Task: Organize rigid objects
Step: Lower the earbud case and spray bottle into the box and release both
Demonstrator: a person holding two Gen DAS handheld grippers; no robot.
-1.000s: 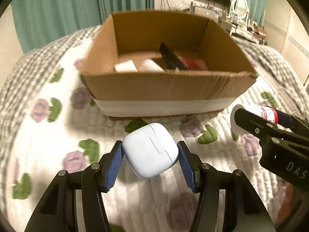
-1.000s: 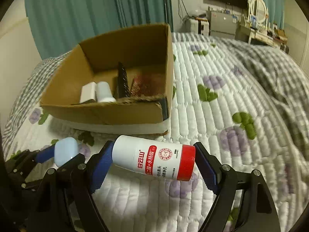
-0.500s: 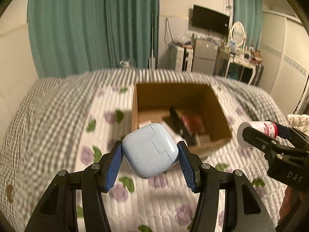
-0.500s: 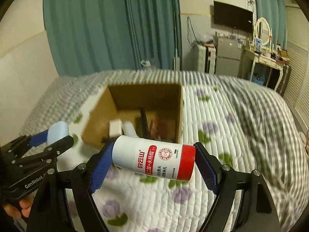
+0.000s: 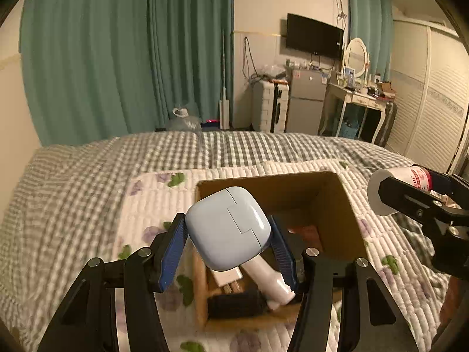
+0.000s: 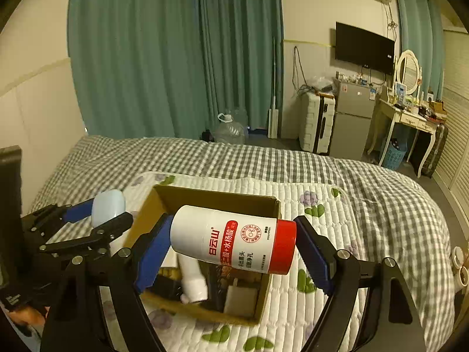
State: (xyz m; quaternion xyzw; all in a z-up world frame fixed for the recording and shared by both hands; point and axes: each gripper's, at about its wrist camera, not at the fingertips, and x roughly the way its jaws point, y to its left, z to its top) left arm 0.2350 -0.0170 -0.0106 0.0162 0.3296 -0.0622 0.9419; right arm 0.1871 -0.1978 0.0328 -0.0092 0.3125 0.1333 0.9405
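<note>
A: What is the left gripper doing?

B: It is clamped on a pale blue case, one blue pad pressed to each side. The case is held in the air above the near left part of the cardboard box, tilted a little, with its seam facing the camera.

A: And the right gripper?

B: It is closed on a white bottle with a red cap. The bottle lies crosswise between the pads, base at the left pad and cap at the right. It hangs over the box too, toward the right wall.

A: How do the two stand to each other?

B: Side by side, apart, both raised above the bed. From the left wrist view the bottle shows at the right edge, beyond the box's right wall.

A: What lies inside the box?

B: A white tube, a flat white box, a dark ridged cylinder by the near wall and something red farther in. Bare cardboard floor shows toward the far wall.

A: Around the box?

B: A floral quilted mat with open quilt on every side, then the grey checked bedspread. Beyond the bed are teal curtains, a water jug, a suitcase, a small fridge and a wall television.
</note>
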